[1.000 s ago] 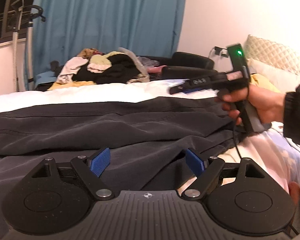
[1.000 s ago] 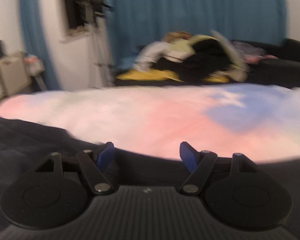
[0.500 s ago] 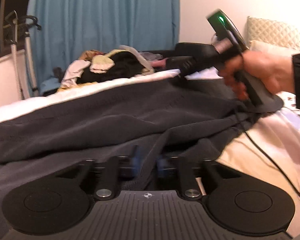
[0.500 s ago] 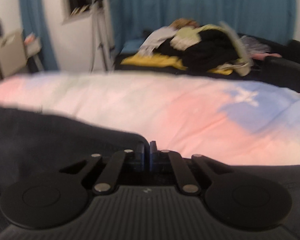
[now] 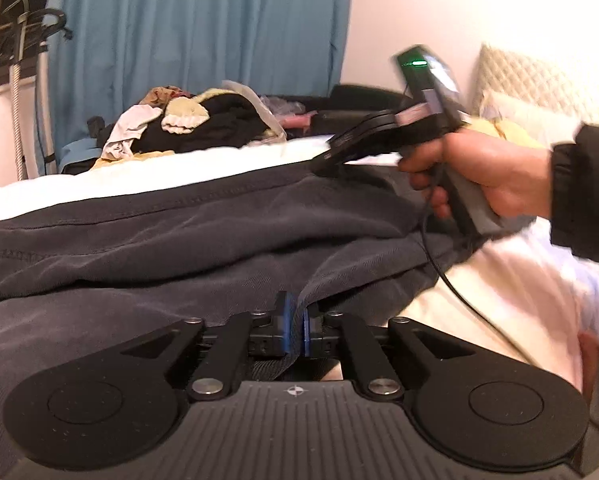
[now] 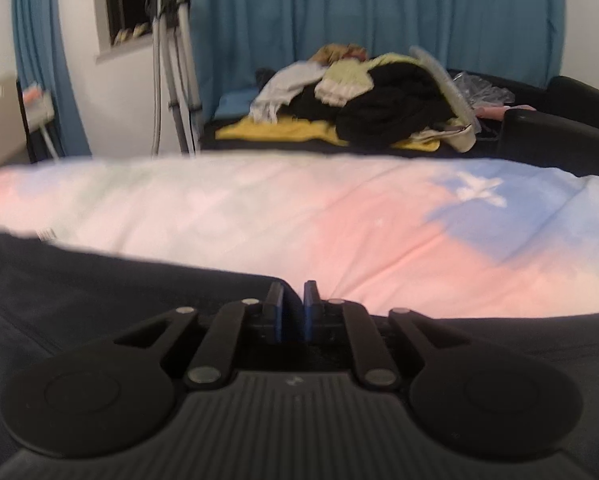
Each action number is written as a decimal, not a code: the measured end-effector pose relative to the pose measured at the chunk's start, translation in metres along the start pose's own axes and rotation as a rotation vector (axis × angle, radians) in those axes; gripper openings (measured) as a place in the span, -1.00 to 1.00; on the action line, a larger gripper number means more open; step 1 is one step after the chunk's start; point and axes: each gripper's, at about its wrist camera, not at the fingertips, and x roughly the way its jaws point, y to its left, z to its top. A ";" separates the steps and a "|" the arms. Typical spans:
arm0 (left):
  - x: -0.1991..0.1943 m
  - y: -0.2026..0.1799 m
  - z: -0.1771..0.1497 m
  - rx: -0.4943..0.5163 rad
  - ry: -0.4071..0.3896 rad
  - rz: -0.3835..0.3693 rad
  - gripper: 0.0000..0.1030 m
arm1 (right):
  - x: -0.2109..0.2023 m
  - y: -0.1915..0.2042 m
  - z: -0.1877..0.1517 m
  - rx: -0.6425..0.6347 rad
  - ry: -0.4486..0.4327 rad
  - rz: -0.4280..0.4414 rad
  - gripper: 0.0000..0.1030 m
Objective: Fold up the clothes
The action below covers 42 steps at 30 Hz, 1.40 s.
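Dark grey garment [image 5: 203,240] lies spread on the bed [image 6: 299,216], and everything else is placed against it. At its near hem the left gripper [image 5: 295,326] is clenched on a raised fold of the cloth, blue pads [image 5: 285,320] pressed to either side. At the garment's far right edge the right gripper [image 5: 331,156] reaches in, carried by a hand [image 5: 483,176] with a dark sleeve [image 5: 583,196]. In its own view the right gripper [image 6: 292,312] sits over the dark cloth's edge with its jaws opening, a narrow gap between the pads; whether cloth is still pinched there I cannot tell. Beyond the garment stretches the pink, white and blue bedcover. Past that, a pile of clothes [image 6: 371,100] sits heaped before a blue curtain [image 6: 379,8]. Right of the garment, pale pillows [image 5: 531,92] lean on the wall.
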 end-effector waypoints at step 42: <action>-0.078 0.061 0.034 -0.344 -0.200 0.325 0.66 | -0.141 -0.155 -0.116 1.271 -0.064 -0.002 0.71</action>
